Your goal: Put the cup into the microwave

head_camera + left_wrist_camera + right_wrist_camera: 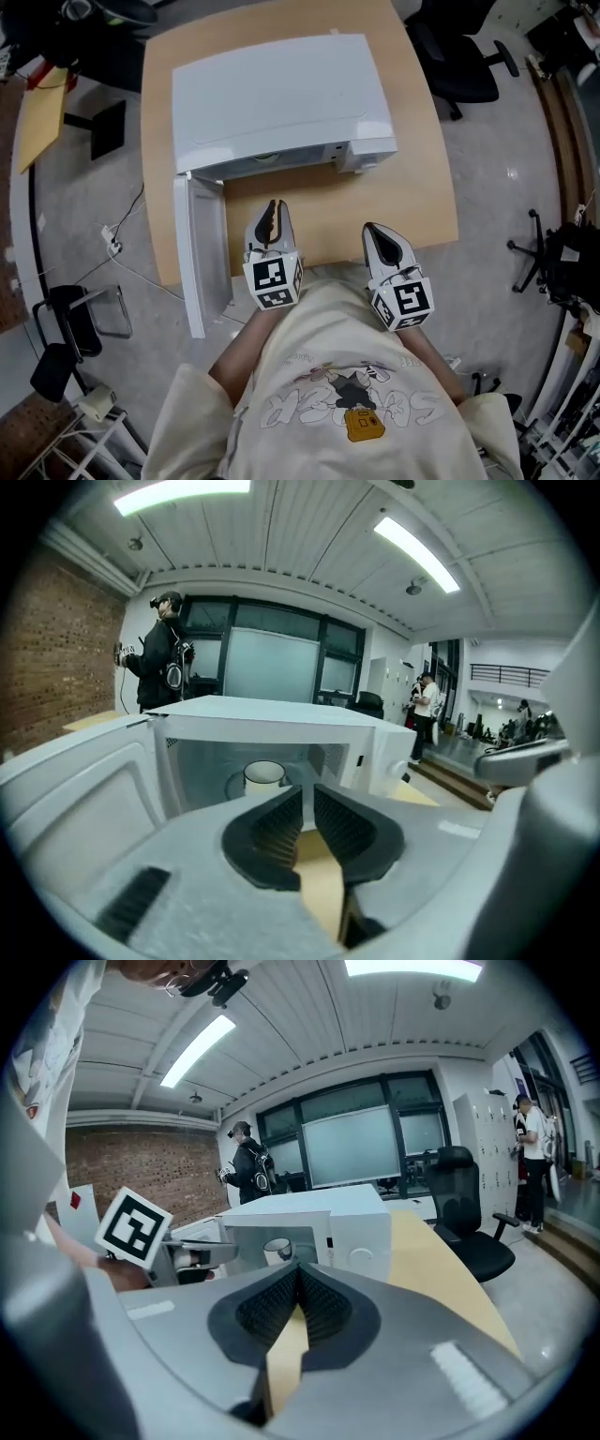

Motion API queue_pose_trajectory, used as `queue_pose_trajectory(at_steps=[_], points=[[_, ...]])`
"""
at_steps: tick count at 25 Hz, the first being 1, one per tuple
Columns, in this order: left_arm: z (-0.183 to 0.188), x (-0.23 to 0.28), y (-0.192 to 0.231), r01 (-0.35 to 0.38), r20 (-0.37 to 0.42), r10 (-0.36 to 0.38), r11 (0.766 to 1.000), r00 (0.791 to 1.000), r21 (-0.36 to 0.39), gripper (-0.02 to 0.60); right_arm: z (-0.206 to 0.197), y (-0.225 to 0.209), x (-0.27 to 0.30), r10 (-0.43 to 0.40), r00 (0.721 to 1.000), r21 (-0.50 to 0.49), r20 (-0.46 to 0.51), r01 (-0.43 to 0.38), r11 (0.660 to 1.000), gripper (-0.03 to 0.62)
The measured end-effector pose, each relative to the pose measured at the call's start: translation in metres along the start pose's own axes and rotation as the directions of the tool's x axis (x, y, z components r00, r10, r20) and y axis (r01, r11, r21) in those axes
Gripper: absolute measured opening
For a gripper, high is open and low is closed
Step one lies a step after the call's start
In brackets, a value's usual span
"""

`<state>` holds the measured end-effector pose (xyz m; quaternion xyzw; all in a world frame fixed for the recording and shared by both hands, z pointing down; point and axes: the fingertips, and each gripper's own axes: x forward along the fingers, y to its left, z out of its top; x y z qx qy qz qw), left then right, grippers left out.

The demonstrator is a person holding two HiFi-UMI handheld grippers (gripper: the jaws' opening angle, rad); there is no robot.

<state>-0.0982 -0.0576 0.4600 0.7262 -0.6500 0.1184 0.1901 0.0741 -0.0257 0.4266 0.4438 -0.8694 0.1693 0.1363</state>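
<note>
Cup (264, 774) is sitting upright inside the microwave (281, 103), w/ the door (200, 248) swung wide open on the left. Your left gripper (273, 208) is all but pressed together, nothing in it. Your right gripper (373, 230) is pressed fully together, also empty. Both hover over the table (412, 187) edge in front of the microwave, clear of the cup.

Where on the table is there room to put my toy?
Bare table lies right of the microwave, and in a strip in front of it, beside the open door. Inside the microwave it is crowded: the cup stands there.
</note>
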Motion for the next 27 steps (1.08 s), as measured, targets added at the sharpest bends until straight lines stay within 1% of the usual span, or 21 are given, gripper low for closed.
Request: queue_pose_trajectory(at_steps=[2, 4, 5, 7, 12, 17, 27], points=[[0.0, -0.018, -0.021, 0.058, -0.018, -0.057, 0.998, 0.998, 0.017, 0.005, -0.004, 0.002, 0.007, 0.022, 1.0, -0.009, -0.017, -0.023, 1.0, 0.005], [0.0, -0.03, -0.034, 0.09, -0.033, -0.088, 0.995, 0.996, 0.053, 0.005, -0.007, 0.005, 0.013, 0.048, 0.998, -0.01, -0.03, -0.048, 0.999, 0.005], [0.0, -0.035, -0.036, 0.095, -0.039, -0.093, 0.994, 0.995, 0.058, 0.005, -0.009, 0.008, 0.015, 0.064, 0.997, -0.007, -0.034, -0.064, 0.998, 0.005], [-0.001, -0.043, -0.036, 0.088, -0.044, -0.086, 0.995, 0.995, 0.048, 0.005, -0.011, 0.015, 0.016, 0.096, 0.995, -0.013, -0.041, -0.097, 0.995, 0.005], [-0.008, -0.053, -0.031, 0.068, -0.052, -0.069, 0.997, 0.996, -0.034, 0.005, -0.013, 0.022, 0.018, 0.143, 0.989, -0.025, -0.048, -0.144, 0.989, 0.005], [-0.005, -0.059, -0.034, 0.063, -0.039, -0.064, 0.998, 0.997, -0.029, 0.005, -0.017, 0.02, 0.018, 0.146, 0.988, -0.027, -0.057, -0.148, 0.989, 0.005], [-0.012, -0.06, -0.037, 0.071, -0.054, -0.073, 0.997, 0.996, -0.043, 0.005, -0.019, 0.024, 0.013, 0.154, 0.986, -0.037, -0.058, -0.157, 0.987, 0.005]])
